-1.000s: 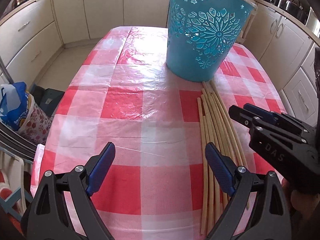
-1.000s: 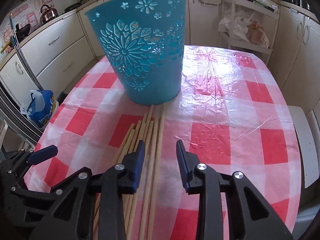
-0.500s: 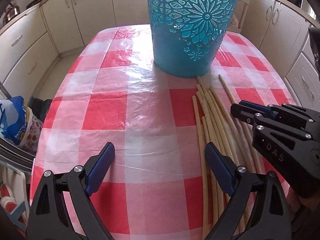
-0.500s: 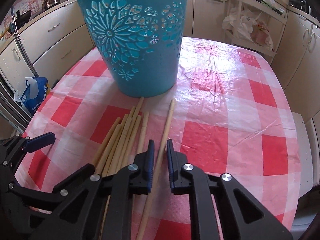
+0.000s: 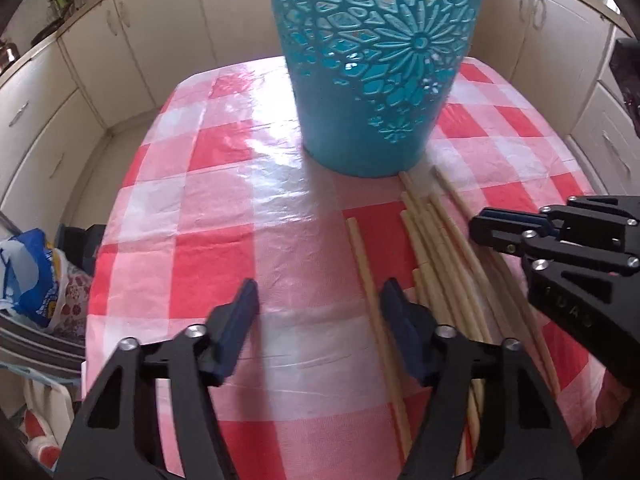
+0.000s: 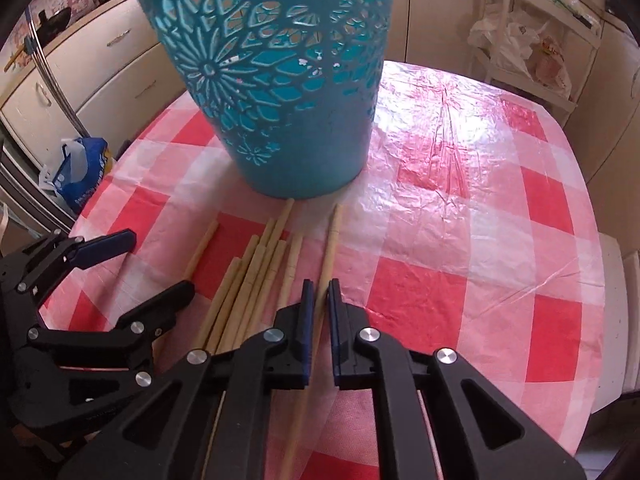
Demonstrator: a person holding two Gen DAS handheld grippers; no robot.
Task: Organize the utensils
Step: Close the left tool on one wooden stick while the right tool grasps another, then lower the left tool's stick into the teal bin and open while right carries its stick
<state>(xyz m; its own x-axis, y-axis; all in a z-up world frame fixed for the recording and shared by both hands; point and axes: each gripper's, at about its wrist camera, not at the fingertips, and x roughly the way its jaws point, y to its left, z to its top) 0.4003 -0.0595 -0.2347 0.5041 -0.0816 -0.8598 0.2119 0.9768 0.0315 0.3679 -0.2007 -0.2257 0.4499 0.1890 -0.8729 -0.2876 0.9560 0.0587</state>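
A teal cut-out basket [image 5: 380, 80] [image 6: 272, 80] stands upright on the checked table. In front of it lies a bundle of pale wooden sticks [image 5: 440, 260] [image 6: 256, 272]. My right gripper [image 6: 321, 304] [image 5: 500, 232] is shut on one stick [image 6: 332, 232] that lies apart at the bundle's right side. My left gripper [image 5: 318, 304] [image 6: 148, 268] is closing its jaws. Another single stick [image 5: 360, 252] [image 6: 202, 248] lies between them, close to the right finger, and the pads do not press on it.
The red-and-white plastic tablecloth [image 5: 224, 264] [image 6: 500, 240] covers an oval table. Cream cabinets ring the room. A blue bag [image 5: 32, 272] [image 6: 80, 168] sits on the floor at the left. A white rack with bags [image 6: 520, 40] stands behind the table at the right.
The right jaws closed on one stick, which now lies apart from the bundle. The left gripper slid right until a single stick lay between its jaws, which narrowed. The basket looms closer in both views.
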